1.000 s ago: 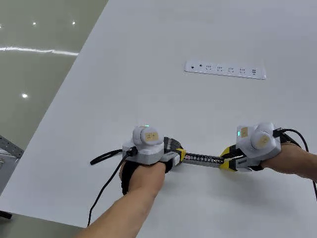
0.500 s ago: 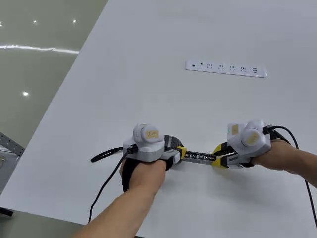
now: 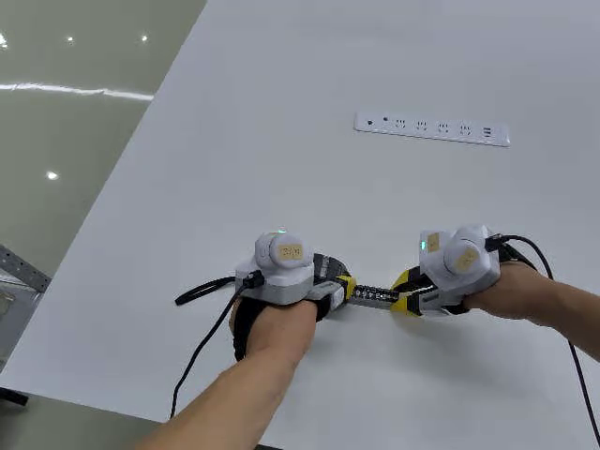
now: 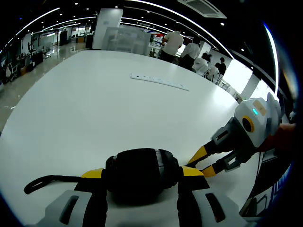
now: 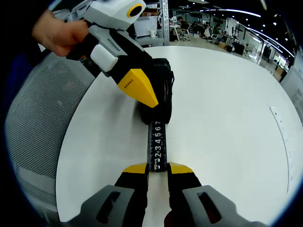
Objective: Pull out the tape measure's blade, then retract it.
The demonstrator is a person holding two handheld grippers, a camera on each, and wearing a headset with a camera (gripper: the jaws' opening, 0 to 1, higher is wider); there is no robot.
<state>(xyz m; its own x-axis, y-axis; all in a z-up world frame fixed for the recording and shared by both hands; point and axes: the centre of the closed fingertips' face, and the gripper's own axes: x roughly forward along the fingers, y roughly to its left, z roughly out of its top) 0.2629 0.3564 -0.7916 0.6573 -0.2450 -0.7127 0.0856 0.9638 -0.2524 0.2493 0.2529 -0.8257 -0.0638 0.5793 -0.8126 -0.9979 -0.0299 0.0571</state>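
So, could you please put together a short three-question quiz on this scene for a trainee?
1. True or false: the left gripper is shut on the tape measure's case.
2. The right gripper pinches: A a pen, B the blade, C a screwdriver.
3. What long white item lies farther off on the table?
Key: 1 true; 2 B; 3 the power strip.

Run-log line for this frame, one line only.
left gripper: shut on tape measure | right gripper: shut on blade | blade: short length out
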